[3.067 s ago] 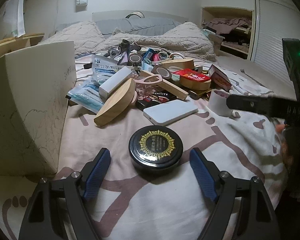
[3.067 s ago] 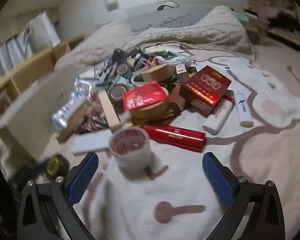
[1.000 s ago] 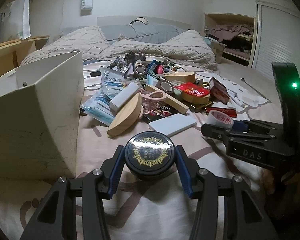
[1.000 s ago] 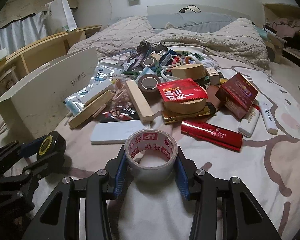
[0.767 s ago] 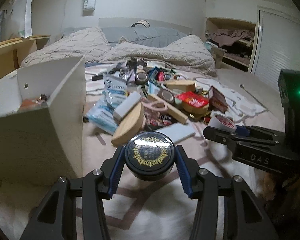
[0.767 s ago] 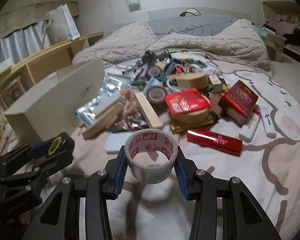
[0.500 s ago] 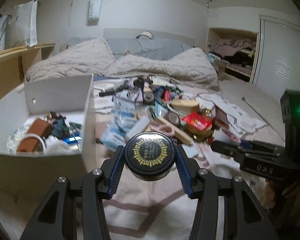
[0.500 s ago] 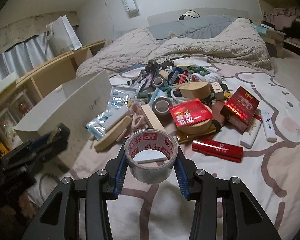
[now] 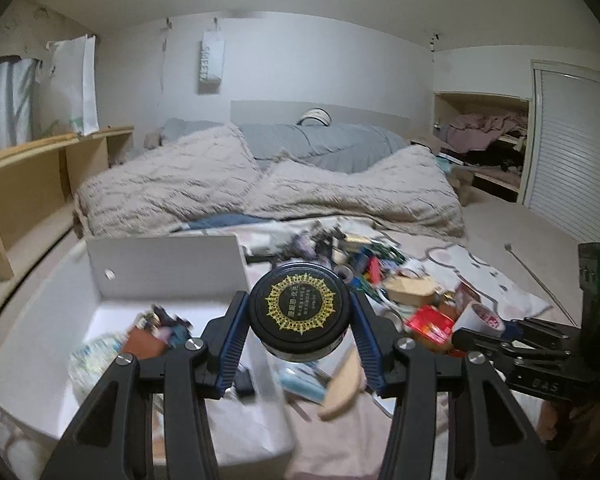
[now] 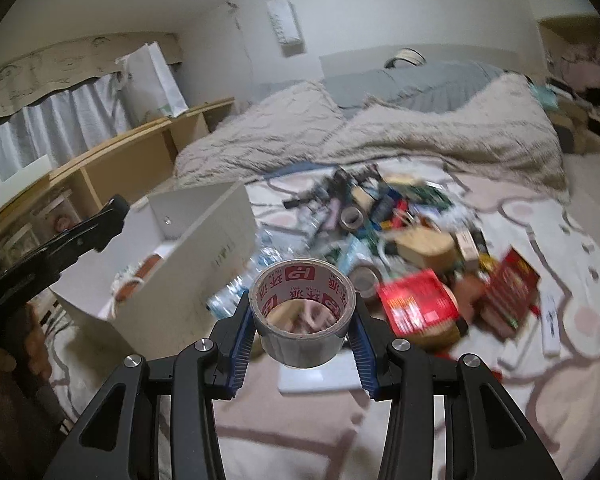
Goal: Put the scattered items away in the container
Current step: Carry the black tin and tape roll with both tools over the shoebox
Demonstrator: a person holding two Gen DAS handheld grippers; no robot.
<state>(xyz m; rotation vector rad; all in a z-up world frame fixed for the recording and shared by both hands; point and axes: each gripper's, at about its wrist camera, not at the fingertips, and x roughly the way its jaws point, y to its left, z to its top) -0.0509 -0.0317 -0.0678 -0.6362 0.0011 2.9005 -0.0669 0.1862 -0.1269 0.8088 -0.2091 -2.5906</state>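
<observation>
Left gripper [image 9: 299, 322] clamps gold-crested black tin [image 9: 299, 309]; right gripper [image 10: 302, 326] clamps red-lettered tape roll [image 10: 302, 312].

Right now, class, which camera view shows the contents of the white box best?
The left wrist view: it looks down into the white box, showing the items piled inside. The right wrist view shows the white box mostly from outside, with only a sliver of its interior.

Left gripper [image 9: 299, 332] and right gripper [image 10: 302, 330]: matte black angular frames, silver round screws at the joints, blue ribbed finger pads [image 10: 241, 340], white lettering, possibly "DAS", and a green indicator light.
</observation>
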